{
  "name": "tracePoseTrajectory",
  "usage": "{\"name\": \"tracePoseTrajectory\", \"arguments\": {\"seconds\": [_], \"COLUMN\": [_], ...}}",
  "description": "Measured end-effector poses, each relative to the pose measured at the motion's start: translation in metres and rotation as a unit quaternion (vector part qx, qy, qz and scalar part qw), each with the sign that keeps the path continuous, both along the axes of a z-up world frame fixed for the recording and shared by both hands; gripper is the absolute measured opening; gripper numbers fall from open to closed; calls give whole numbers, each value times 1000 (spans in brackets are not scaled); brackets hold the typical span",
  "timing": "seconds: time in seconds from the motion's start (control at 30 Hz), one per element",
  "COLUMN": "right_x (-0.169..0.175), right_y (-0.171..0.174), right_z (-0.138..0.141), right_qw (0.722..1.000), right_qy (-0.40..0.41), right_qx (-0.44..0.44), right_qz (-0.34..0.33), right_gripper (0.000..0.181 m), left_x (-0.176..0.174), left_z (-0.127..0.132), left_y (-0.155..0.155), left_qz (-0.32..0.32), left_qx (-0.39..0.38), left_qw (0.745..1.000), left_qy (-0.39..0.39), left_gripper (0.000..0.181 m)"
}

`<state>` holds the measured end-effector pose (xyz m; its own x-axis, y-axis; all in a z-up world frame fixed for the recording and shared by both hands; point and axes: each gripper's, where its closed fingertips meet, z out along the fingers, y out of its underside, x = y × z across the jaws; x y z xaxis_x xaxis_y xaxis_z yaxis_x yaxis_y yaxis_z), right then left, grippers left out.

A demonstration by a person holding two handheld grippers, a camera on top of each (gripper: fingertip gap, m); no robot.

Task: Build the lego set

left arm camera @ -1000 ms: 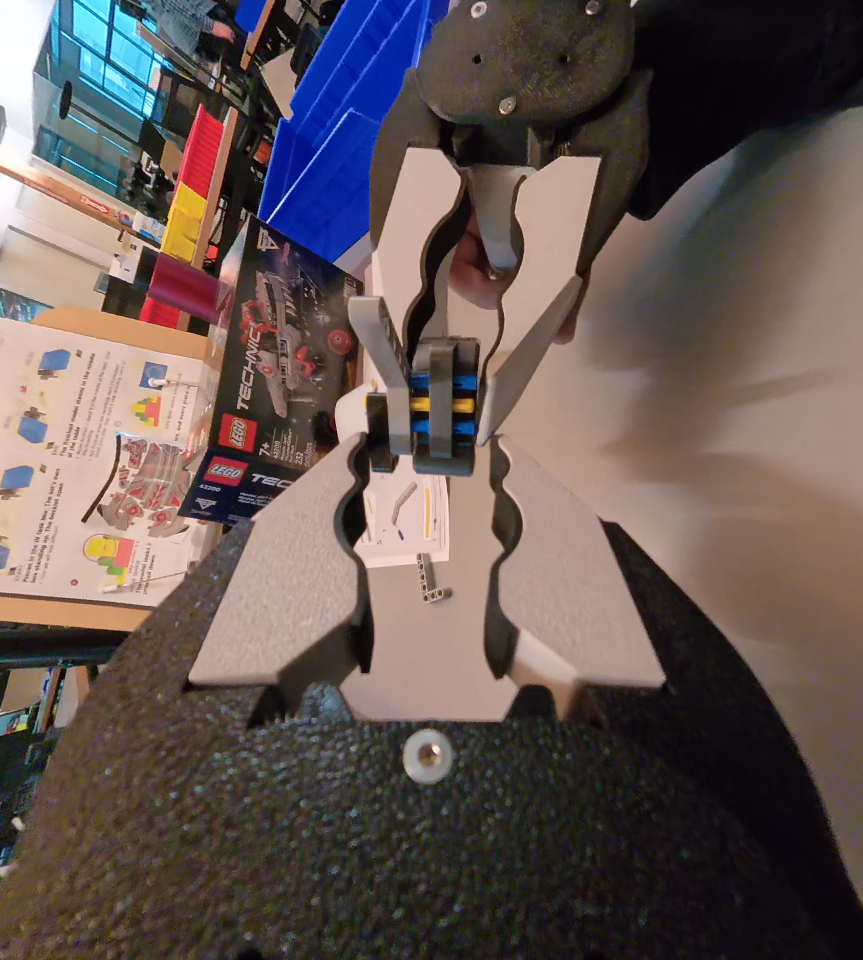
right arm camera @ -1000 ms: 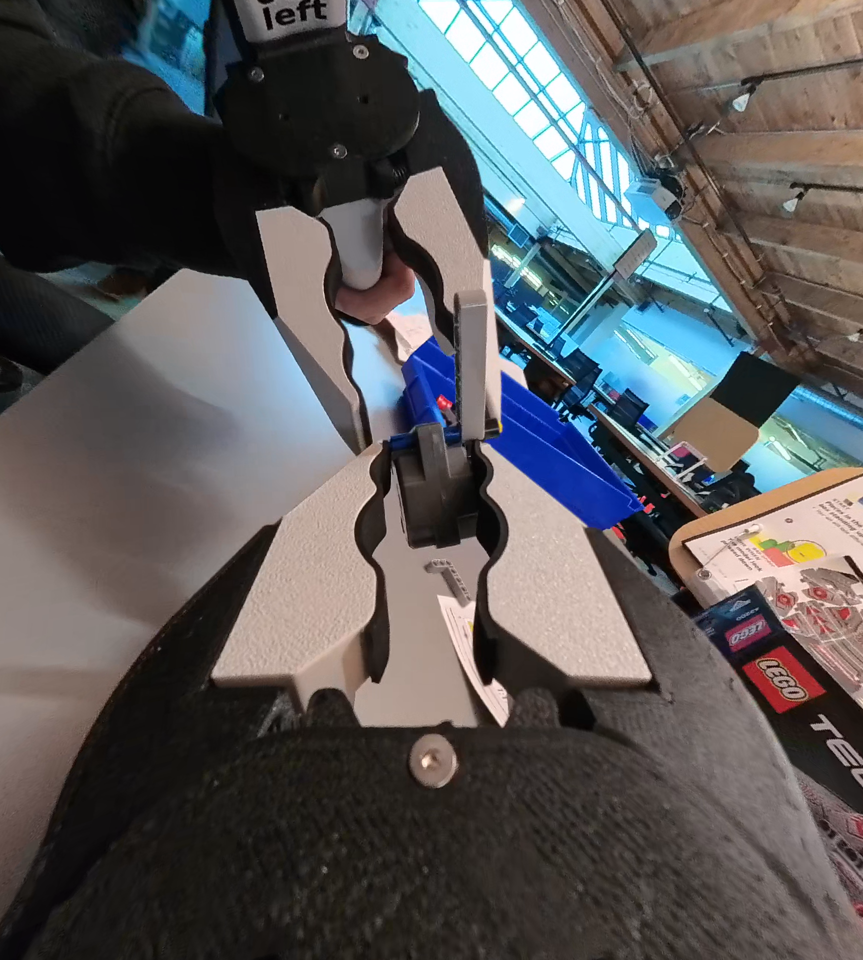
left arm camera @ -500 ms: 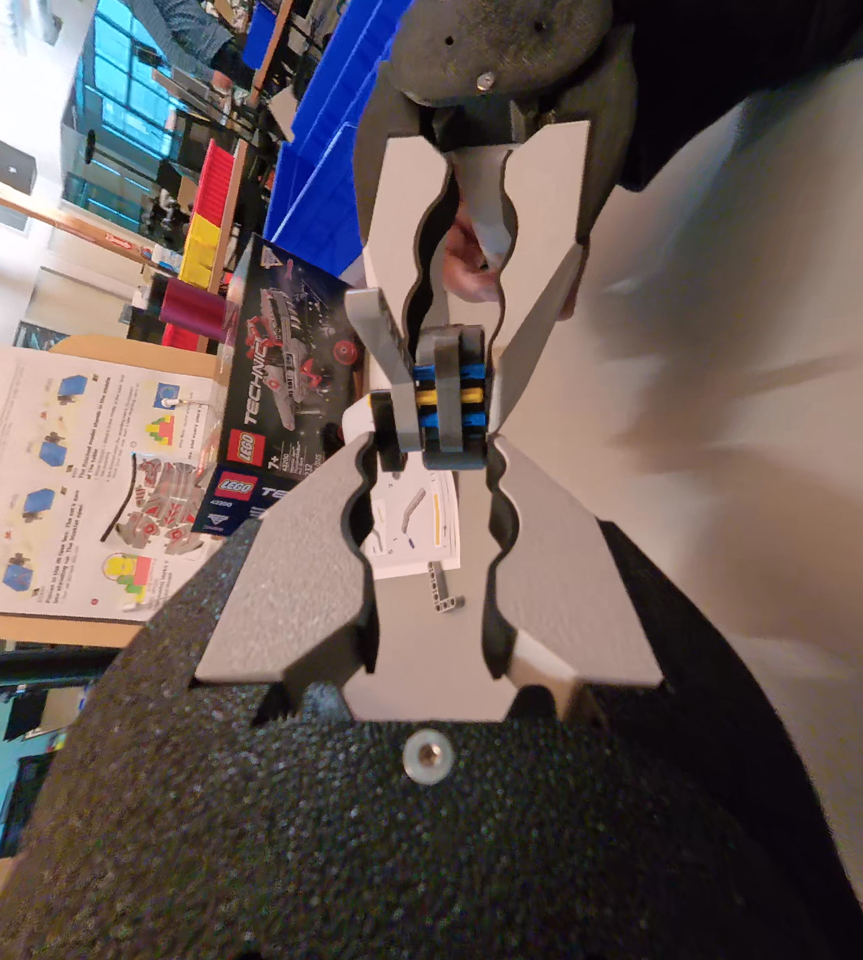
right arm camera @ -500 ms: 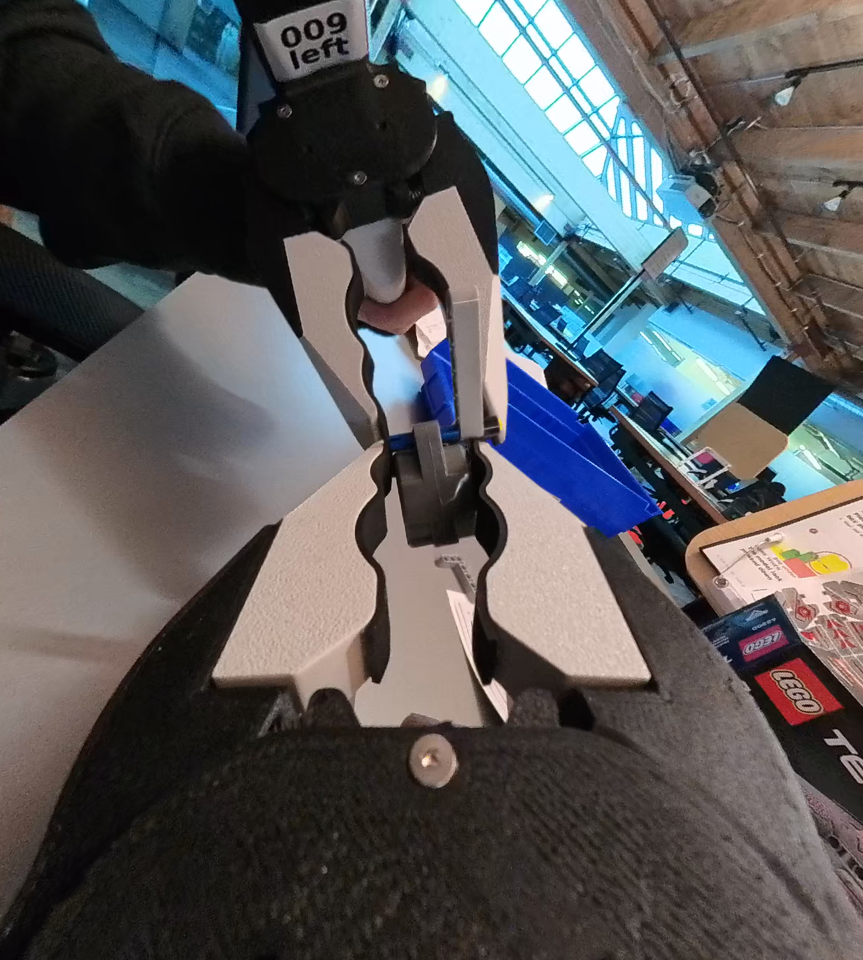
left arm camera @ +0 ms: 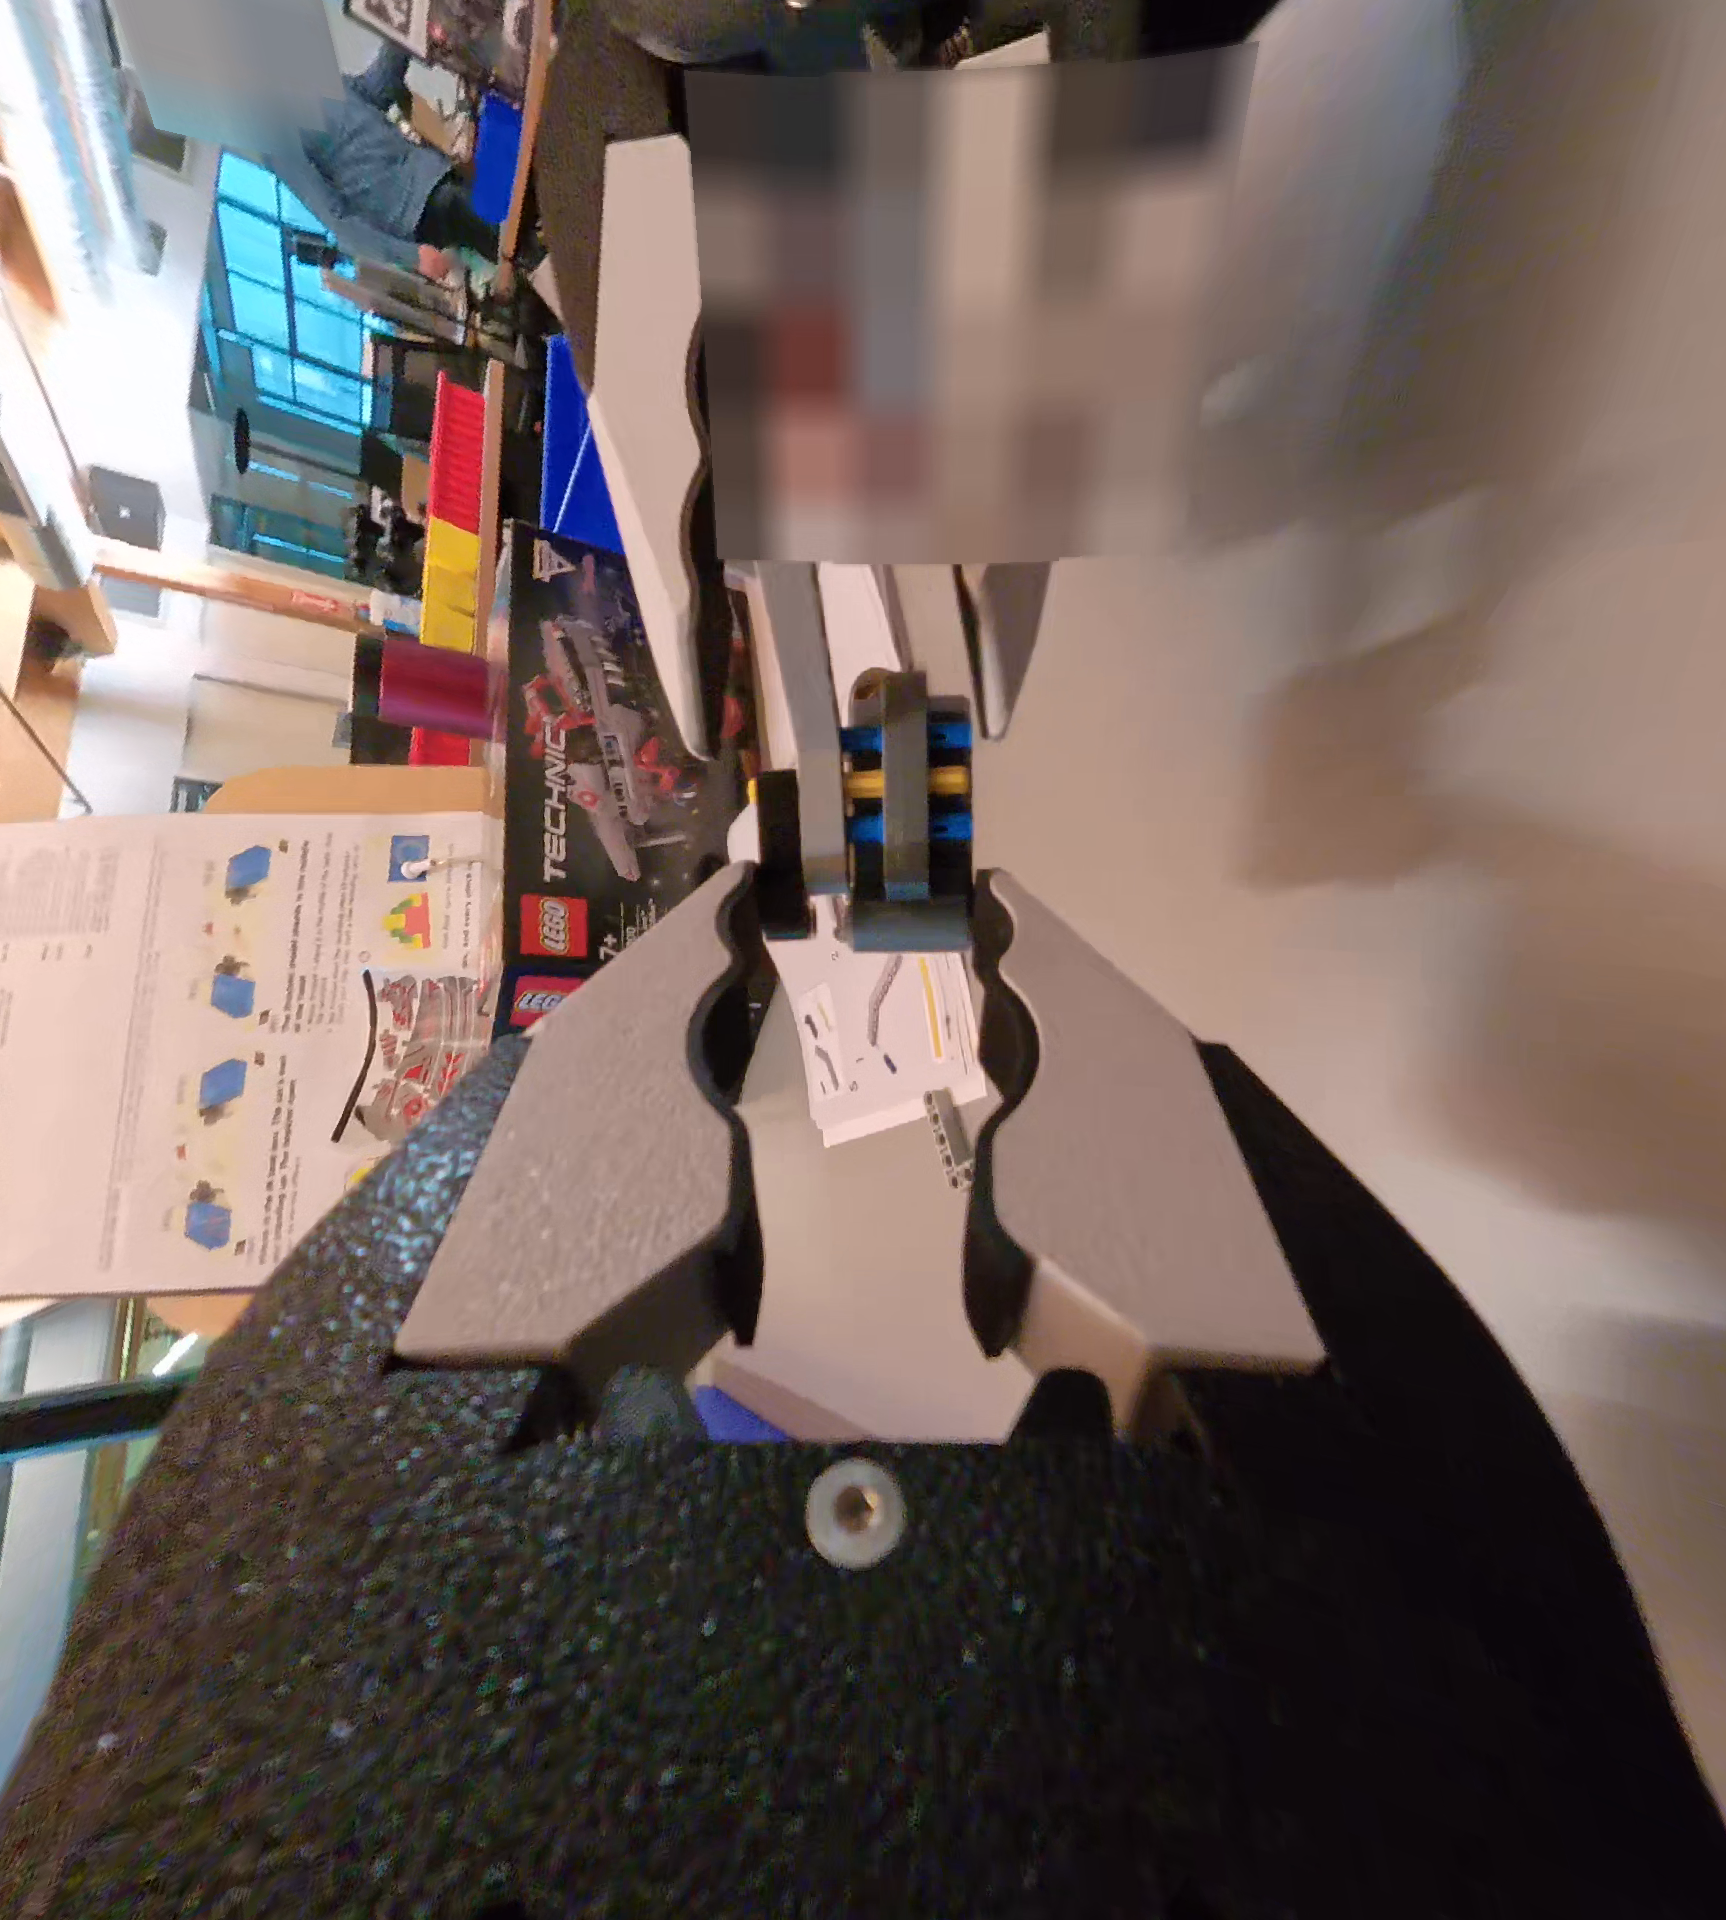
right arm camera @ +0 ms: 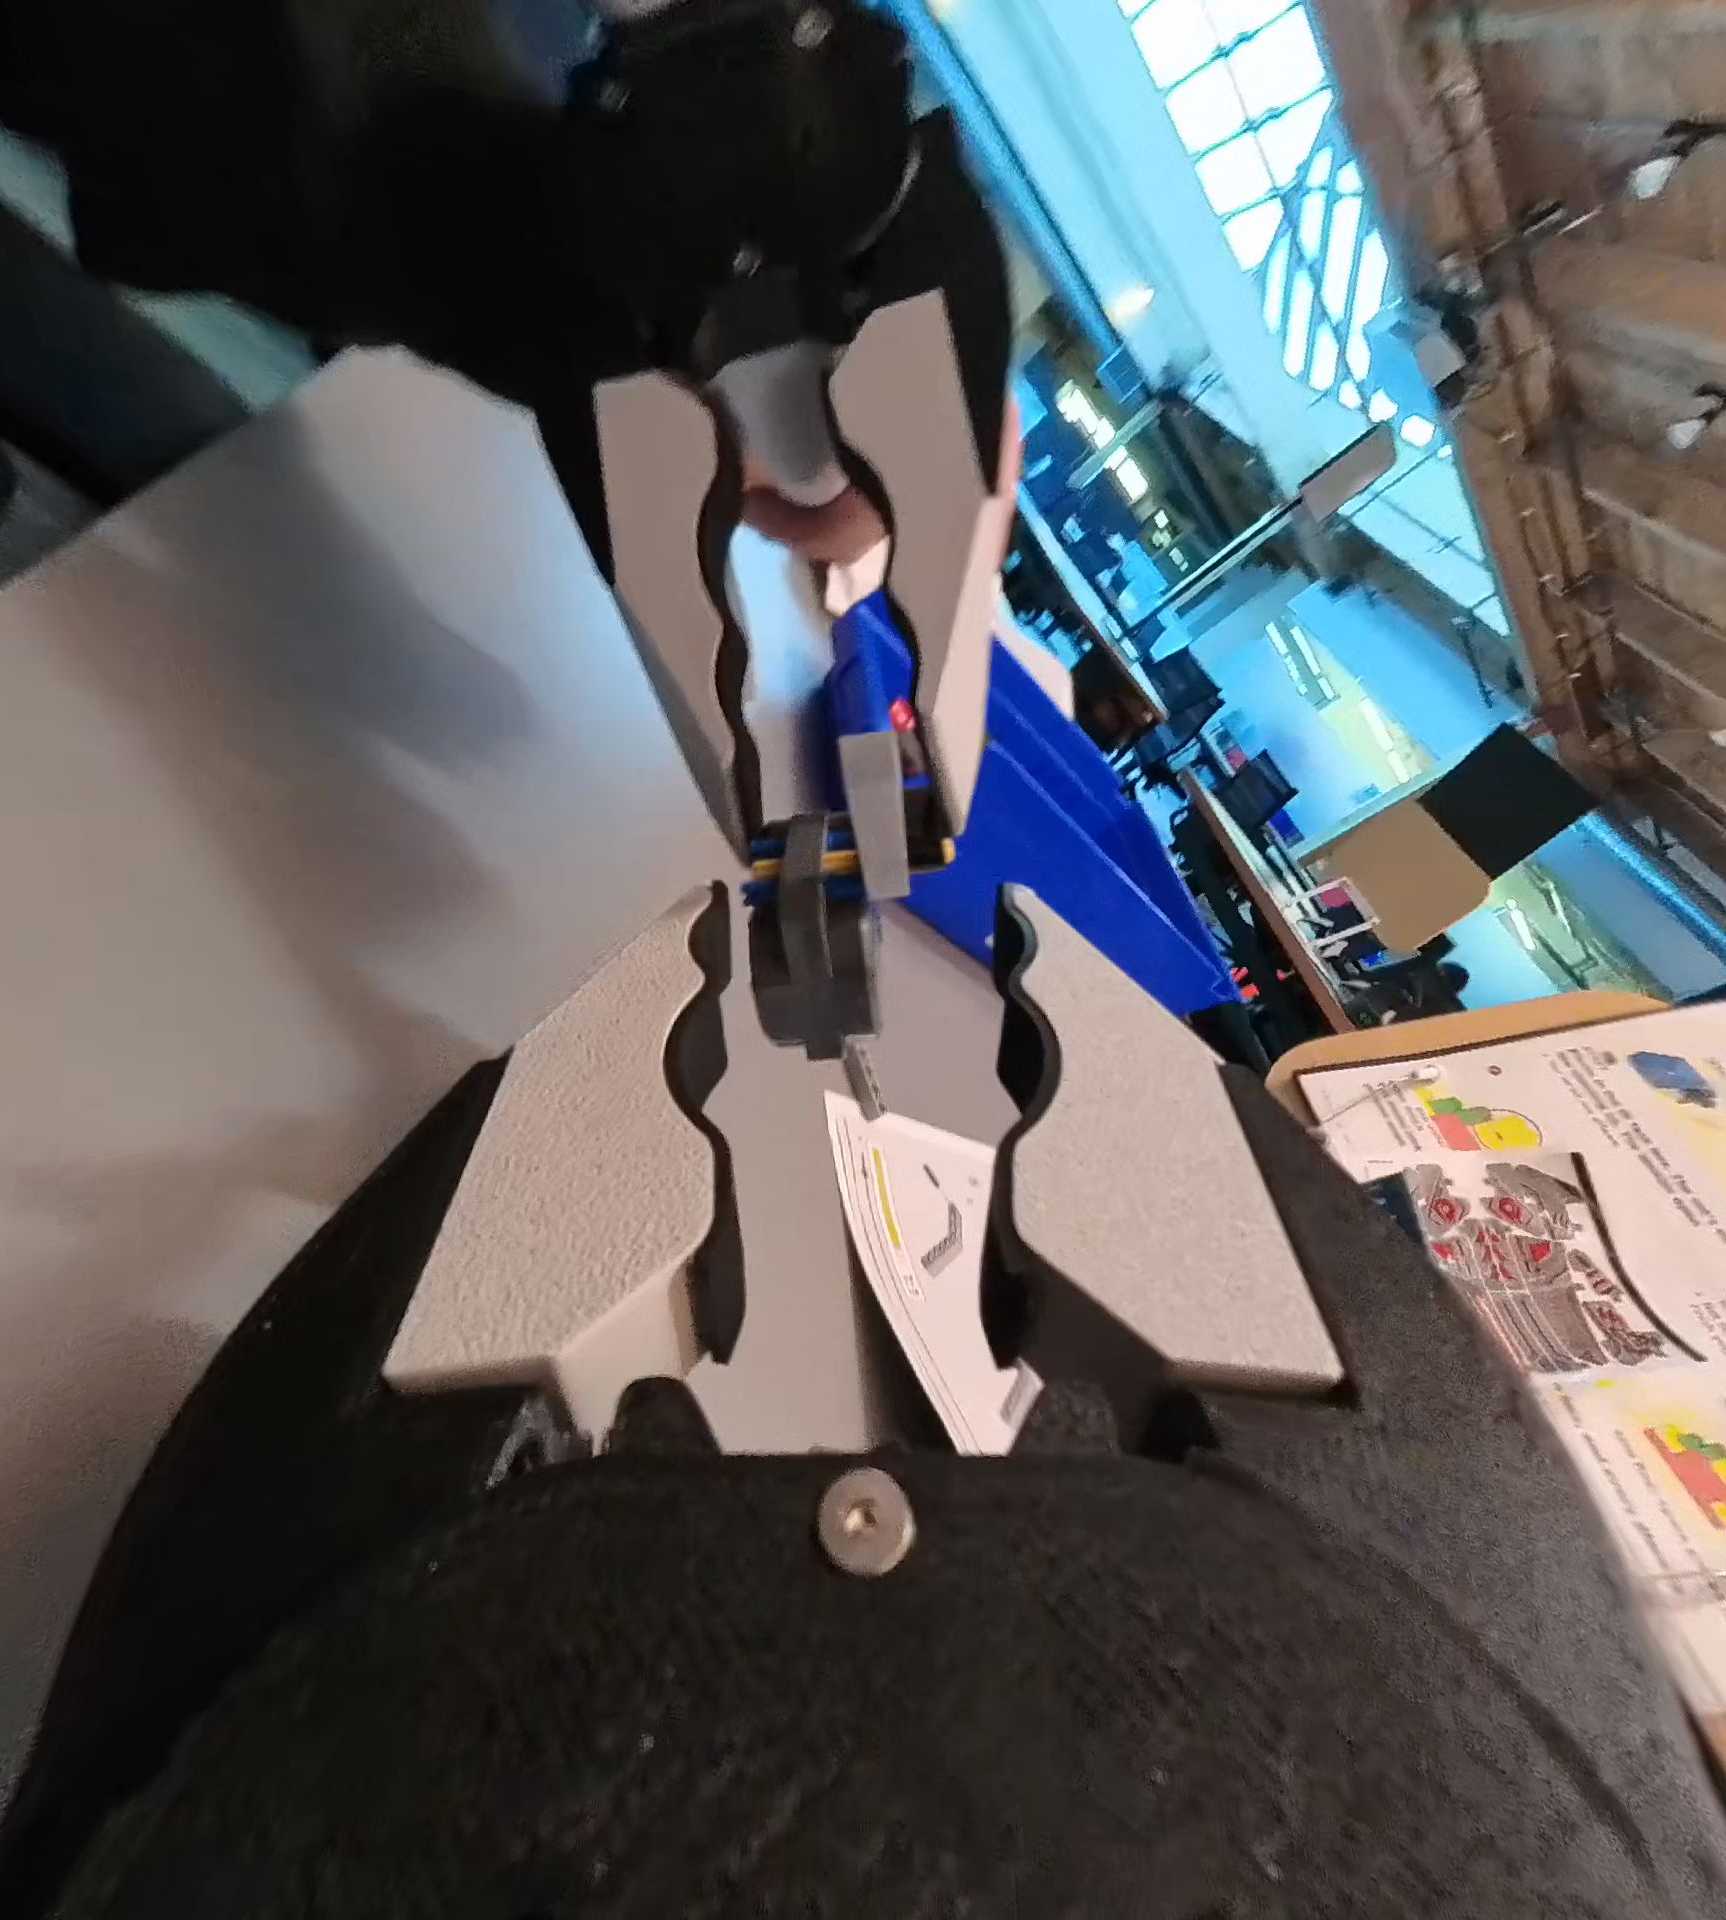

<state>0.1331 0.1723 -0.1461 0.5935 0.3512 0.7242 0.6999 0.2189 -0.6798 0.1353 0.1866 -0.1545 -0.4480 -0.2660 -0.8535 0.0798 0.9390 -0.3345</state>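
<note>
Currently lego assembly (left arm camera: 880, 821) mid-air above desk (right arm camera: 215, 883), pinched across its blue and yellow pins by left gripper (left arm camera: 864, 883), jaws clenched on it. Right gripper (right arm camera: 859, 904) jaws released, spread either side of the dark lower block, apparently not touching. Risks: single grip on pin ends, so assembly may pivot or drop; light grey beam (right arm camera: 874, 821) looks loosely seated, an off-centre re-grip could knock it off

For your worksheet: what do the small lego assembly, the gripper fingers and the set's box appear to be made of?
Lego assembly: moulded plastic, smooth with a slight sheen, in solid grey, blue, yellow and black.
Left gripper fingers: probably rigid plastic or coated metal, with a matte, grainy grey face.
Lego box: likely printed cardboard, with flat, glossy panels.
</note>
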Motion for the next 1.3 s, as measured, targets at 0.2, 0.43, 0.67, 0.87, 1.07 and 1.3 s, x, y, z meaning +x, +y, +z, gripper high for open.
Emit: {"name": "tracePoseTrajectory", "arguments": {"seconds": [0.2,0.43,0.67,0.87,1.07,1.3], "right_x": [-10,-13,-13,-24,-27,-28], "right_y": [8,2,-5,-8,-10,-9], "right_z": [-11,8,26,28,32,31], "right_qw": [998,998,993,989,987,988], "right_qy": [-61,54,97,120,127,119], "right_qx": [-1,17,45,37,38,45], "right_qz": [-8,31,50,82,91,90], "right_gripper": [44,42,42,42,42,42], "left_x": [-3,-5,-9,-7,-4,-5], "left_z": [-4,14,34,26,22,24], "left_y": [-9,-13,-15,-18,-11,-9], "left_qz": [-30,-37,-41,-23,-6,0], "left_qx": [-3,-95,-102,-38,-54,-24], "left_qw": [999,995,993,999,998,999], "left_qy": [25,8,-36,-27,-13,-23], "left_gripper": [38,42,39,39,42,40]}}
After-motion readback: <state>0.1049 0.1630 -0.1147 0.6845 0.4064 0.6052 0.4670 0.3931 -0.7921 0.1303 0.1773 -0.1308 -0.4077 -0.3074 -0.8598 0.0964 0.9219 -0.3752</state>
